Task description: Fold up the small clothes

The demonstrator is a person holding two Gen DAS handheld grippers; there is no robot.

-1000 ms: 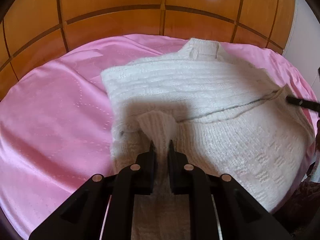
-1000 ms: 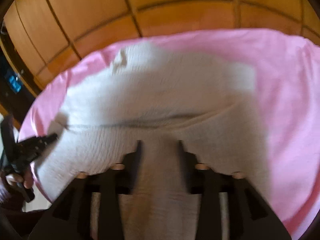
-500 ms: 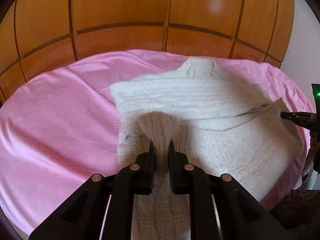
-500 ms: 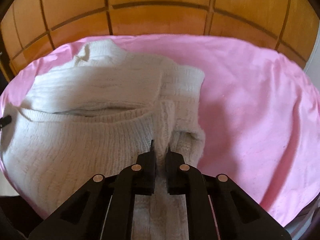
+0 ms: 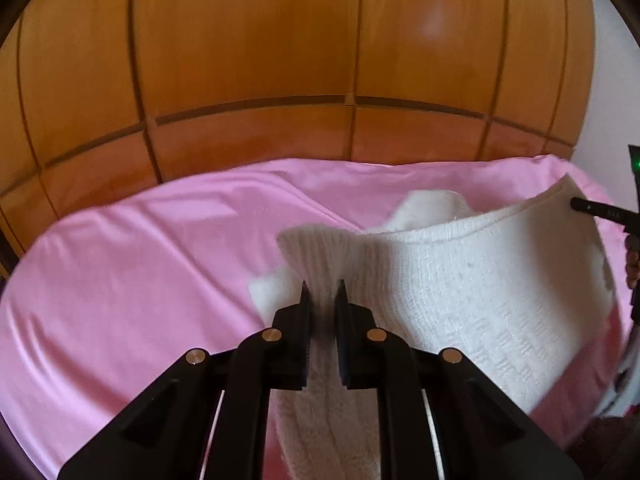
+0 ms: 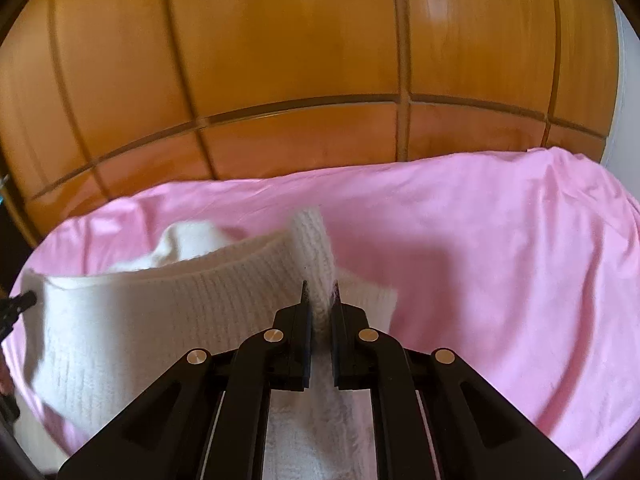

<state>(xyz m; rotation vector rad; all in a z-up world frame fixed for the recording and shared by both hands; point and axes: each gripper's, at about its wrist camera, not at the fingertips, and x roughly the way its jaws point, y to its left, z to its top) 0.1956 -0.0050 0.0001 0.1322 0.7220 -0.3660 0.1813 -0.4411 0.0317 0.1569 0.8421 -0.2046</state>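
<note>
A small white knitted sweater (image 5: 472, 280) lies on a pink sheet (image 5: 132, 264); its near hem is lifted off the sheet. My left gripper (image 5: 321, 292) is shut on the hem's left corner. My right gripper (image 6: 320, 294) is shut on the hem's right corner, with the ribbed edge (image 6: 314, 236) standing up between the fingers. The hem stretches between the two grippers and curves over the rest of the sweater (image 6: 132, 320). The collar (image 5: 428, 208) peeks out behind the raised hem. The right gripper's tip (image 5: 592, 210) shows at the far right of the left wrist view.
The pink sheet (image 6: 500, 260) covers a bed. An orange wooden panelled headboard (image 5: 320, 80) rises right behind it. A white wall (image 5: 608, 92) stands at the right.
Both grippers have risen and moved forward toward the headboard, carrying the sweater's hem up and over its upper part. The right gripper closed on the hem a second ago.
</note>
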